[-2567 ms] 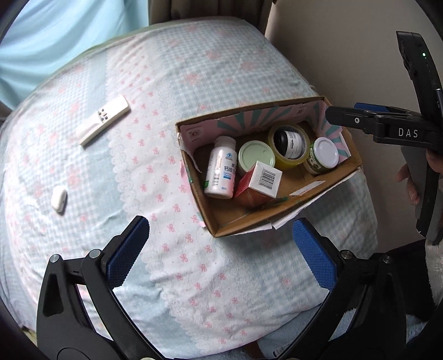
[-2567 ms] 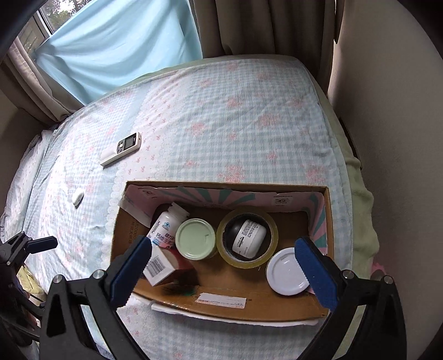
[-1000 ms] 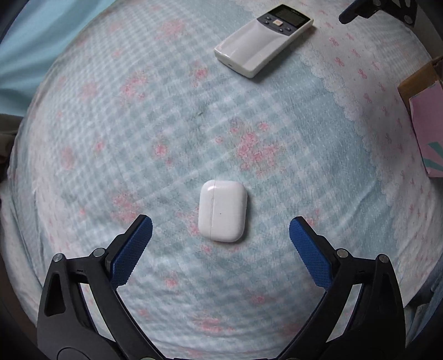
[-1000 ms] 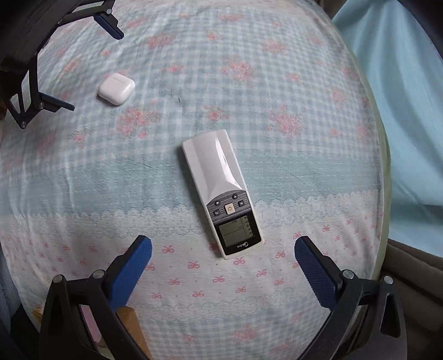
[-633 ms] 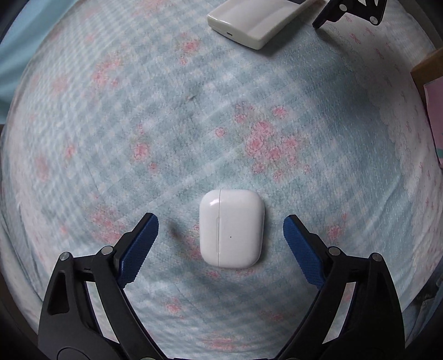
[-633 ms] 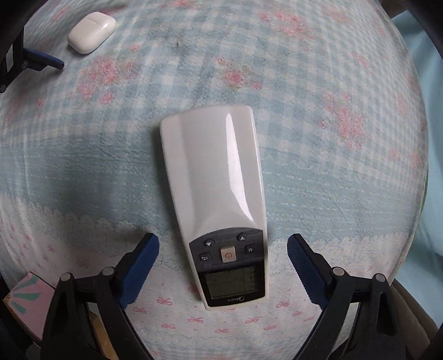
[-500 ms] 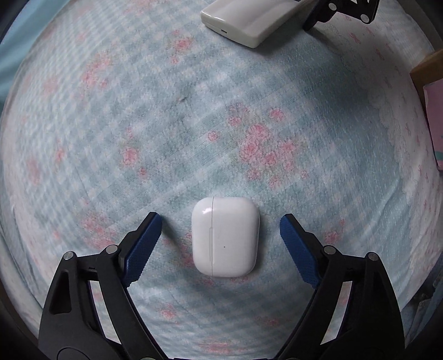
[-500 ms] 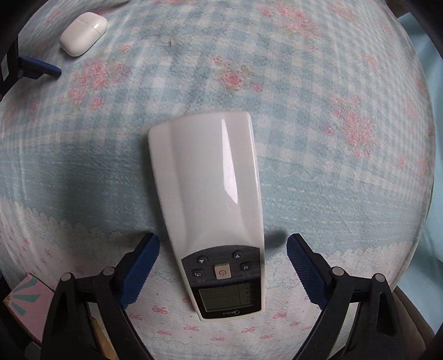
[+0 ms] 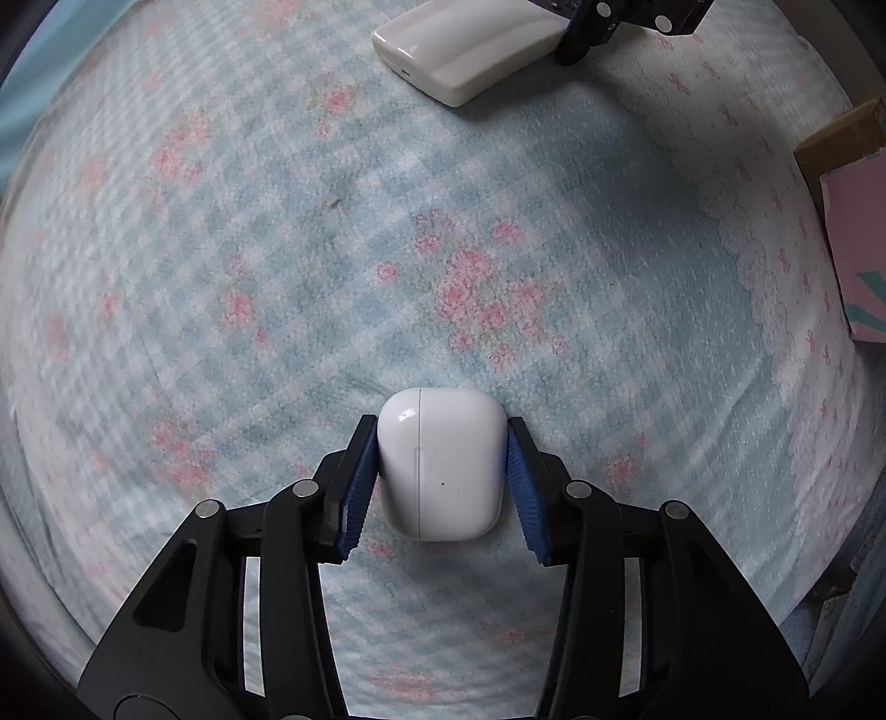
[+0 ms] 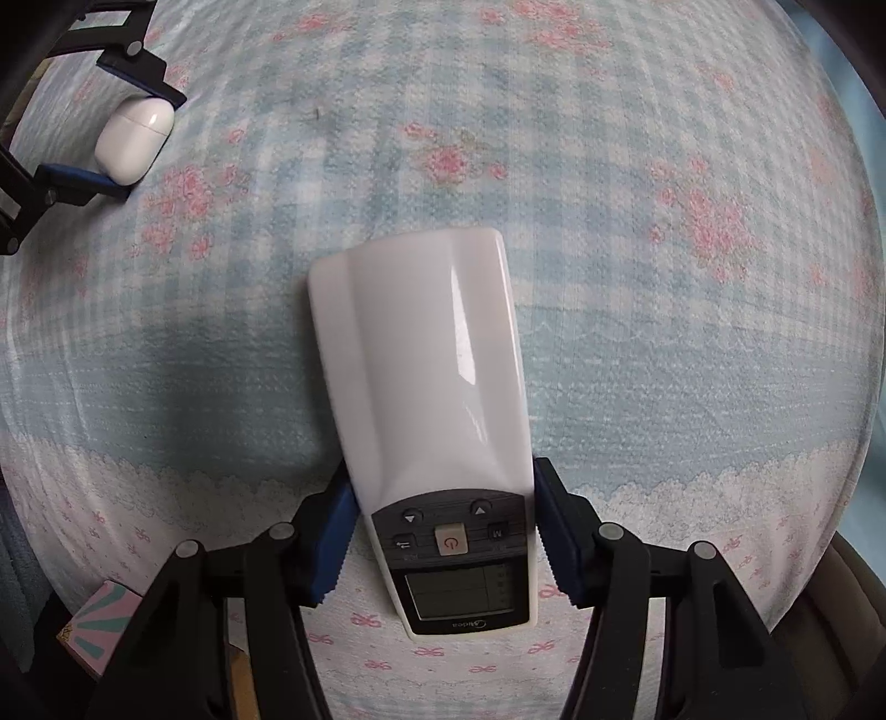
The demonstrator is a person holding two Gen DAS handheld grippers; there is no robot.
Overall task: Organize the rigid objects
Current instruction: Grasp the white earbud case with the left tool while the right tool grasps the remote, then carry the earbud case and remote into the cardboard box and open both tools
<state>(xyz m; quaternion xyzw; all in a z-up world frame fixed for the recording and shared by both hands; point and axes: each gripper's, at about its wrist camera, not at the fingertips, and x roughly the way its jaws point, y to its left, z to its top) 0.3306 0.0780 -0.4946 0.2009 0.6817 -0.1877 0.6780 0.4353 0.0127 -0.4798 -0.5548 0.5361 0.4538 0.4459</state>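
A white earbuds case (image 9: 441,462) lies on the checked bedspread. My left gripper (image 9: 441,443) is shut on its two sides with the blue pads touching it; it also shows in the right wrist view (image 10: 134,144). A white remote control (image 10: 437,410) with a screen and buttons lies on the bedspread. My right gripper (image 10: 440,498) is shut on its sides near the buttons. The remote's far end also shows in the left wrist view (image 9: 470,52), with the right gripper's black frame at it.
A cardboard box with a pink flap (image 9: 853,221) stands at the right edge of the left wrist view; its corner shows at the lower left of the right wrist view (image 10: 102,623). The bedspread (image 9: 277,249) has a lace band (image 10: 720,487).
Both grippers moved from above the box to the bedspread, came down over their objects, and closed: the left on the earbuds case, the right on the remote.
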